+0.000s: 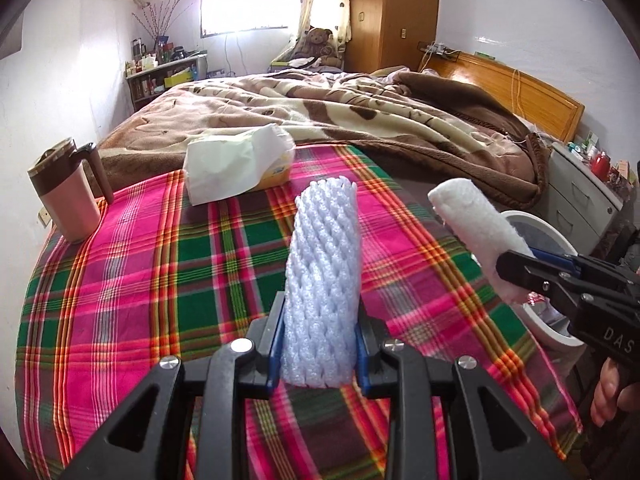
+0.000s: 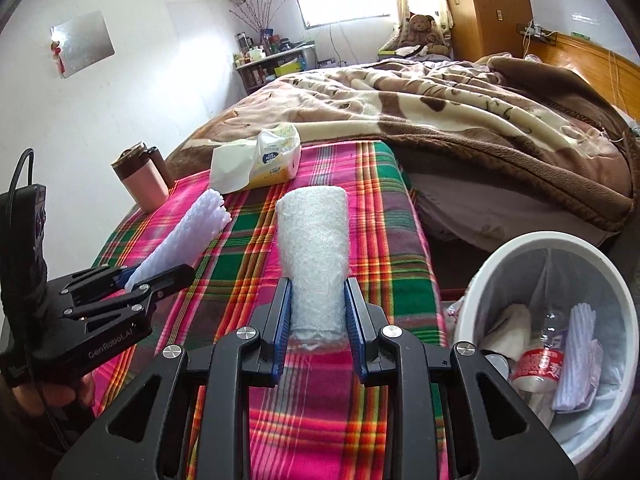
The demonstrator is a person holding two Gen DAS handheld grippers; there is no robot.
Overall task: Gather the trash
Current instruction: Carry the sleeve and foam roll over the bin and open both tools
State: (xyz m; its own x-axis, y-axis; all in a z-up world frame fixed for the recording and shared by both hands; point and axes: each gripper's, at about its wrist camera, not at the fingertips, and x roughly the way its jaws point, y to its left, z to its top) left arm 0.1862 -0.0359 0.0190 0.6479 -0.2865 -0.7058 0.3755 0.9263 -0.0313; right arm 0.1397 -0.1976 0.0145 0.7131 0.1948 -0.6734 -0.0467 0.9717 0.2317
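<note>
In the left wrist view my left gripper is shut on a white foam net sleeve, held upright over the plaid-covered table. To its right my right gripper is shut on a rolled white foam sheet, above the white trash bin. In the right wrist view the right gripper clamps the foam roll between its blue pads. The left gripper holds the net sleeve at the left. The bin at lower right holds a plastic bottle and foam scraps.
A pink-and-brown lidded mug stands at the table's far left corner. A tissue pack lies at the far edge. A bed with a brown blanket lies beyond, and a grey nightstand stands behind the bin.
</note>
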